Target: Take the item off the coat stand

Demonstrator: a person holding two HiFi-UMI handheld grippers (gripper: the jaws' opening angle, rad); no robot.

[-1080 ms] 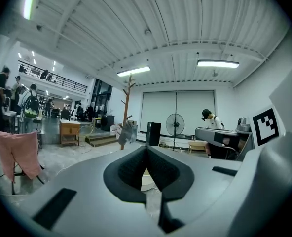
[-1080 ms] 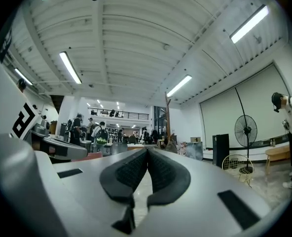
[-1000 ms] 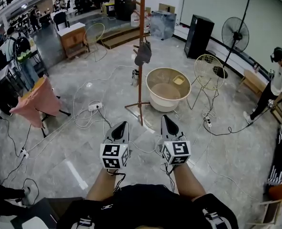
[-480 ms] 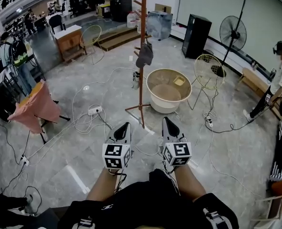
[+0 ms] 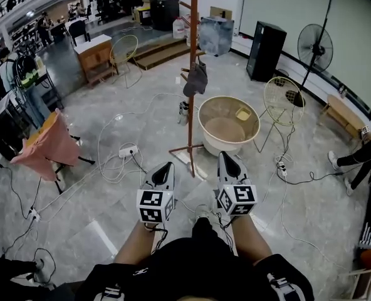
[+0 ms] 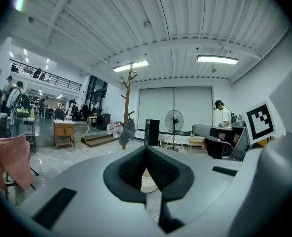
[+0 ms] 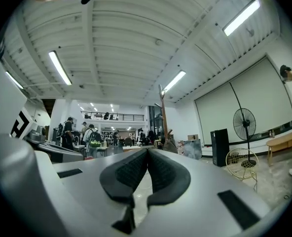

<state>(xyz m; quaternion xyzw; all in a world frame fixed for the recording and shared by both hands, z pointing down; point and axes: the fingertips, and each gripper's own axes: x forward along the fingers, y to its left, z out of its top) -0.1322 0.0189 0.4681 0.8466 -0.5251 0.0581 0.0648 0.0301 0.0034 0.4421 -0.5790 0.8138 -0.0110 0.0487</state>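
A tall brown wooden coat stand [image 5: 192, 74] rises from the stone floor ahead of me. A dark grey cloth item [image 5: 197, 79] hangs on one of its pegs, about halfway up. My left gripper [image 5: 167, 165] and right gripper [image 5: 222, 155] are held side by side low in the head view, short of the stand's base, both shut and empty. In the left gripper view the stand [image 6: 126, 102] and the hanging item [image 6: 127, 131] lie far off, left of the closed jaws. The right gripper view shows the stand [image 7: 163, 115] just right of its closed jaws.
A beige round basin [image 5: 229, 128] stands right of the stand's base. Cables and a power strip [image 5: 128, 150] lie on the floor at left. A wire chair [image 5: 282, 96], a fan [image 5: 315, 46], a black speaker [image 5: 265, 42] and a pink-draped rack [image 5: 47, 142] stand around. A person [image 5: 366, 150] is at right.
The stand and basin sit slightly lower and nearer in the head view. The person at right has dropped lower toward the edge. Both grippers stay shut, side by side.
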